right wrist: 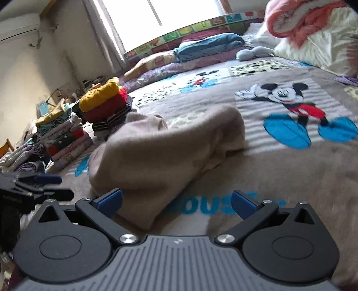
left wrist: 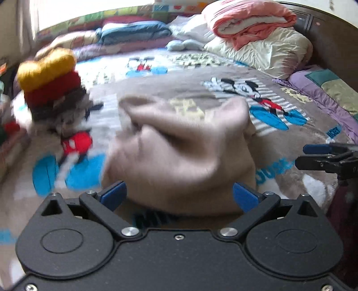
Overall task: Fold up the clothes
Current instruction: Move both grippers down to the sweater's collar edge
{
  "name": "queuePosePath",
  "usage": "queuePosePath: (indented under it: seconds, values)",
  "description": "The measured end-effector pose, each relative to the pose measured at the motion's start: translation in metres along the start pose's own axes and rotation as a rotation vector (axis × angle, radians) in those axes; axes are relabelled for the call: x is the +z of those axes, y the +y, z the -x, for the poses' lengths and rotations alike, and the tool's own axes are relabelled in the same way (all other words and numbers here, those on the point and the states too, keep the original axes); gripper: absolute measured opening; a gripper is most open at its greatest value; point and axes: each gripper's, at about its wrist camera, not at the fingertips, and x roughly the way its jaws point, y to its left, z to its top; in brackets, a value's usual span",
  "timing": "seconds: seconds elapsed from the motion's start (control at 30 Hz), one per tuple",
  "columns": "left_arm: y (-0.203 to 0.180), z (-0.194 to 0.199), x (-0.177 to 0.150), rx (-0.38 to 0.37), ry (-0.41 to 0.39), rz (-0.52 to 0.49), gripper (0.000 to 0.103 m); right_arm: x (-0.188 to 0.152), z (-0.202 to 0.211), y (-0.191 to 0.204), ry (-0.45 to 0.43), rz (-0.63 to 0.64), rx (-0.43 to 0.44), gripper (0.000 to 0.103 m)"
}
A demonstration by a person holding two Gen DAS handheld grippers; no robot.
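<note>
A beige garment lies bunched on the Mickey Mouse blanket, partly folded. My left gripper is open, its blue pads on either side of the garment's near edge, holding nothing. The right gripper shows at the right edge of the left wrist view. In the right wrist view the garment lies ahead and to the left. My right gripper is open and empty, its left pad by the garment's near corner. The left gripper shows at the left edge.
A stack of folded clothes, yellow on red, stands at the blanket's left side, with more folded piles beside it. Pillows and a pink quilt lie at the bed's head. A window is behind.
</note>
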Motion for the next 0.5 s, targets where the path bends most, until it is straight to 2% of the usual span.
queuePosePath:
  seconds: [0.13,0.2,0.23,0.4,0.5]
  values:
    - [0.013,-0.01,0.024,-0.004,-0.044,-0.084,0.102,0.024,-0.009,-0.003,0.007,0.075,0.015,0.1]
    - [0.018,-0.02,0.036,-0.019,-0.039,-0.133,0.102,0.035,-0.013,-0.005,0.01,0.112,0.022,0.087]
    - [0.02,-0.024,0.042,-0.027,-0.036,-0.157,0.102,0.041,-0.015,-0.006,0.011,0.131,0.026,0.086]
    - [0.032,-0.048,0.071,-0.065,-0.021,-0.279,0.102,0.071,-0.027,-0.01,0.022,0.222,0.044,0.091]
    - [0.035,-0.069,0.084,-0.055,0.019,-0.345,0.102,0.087,-0.038,-0.017,0.04,0.259,0.055,0.091]
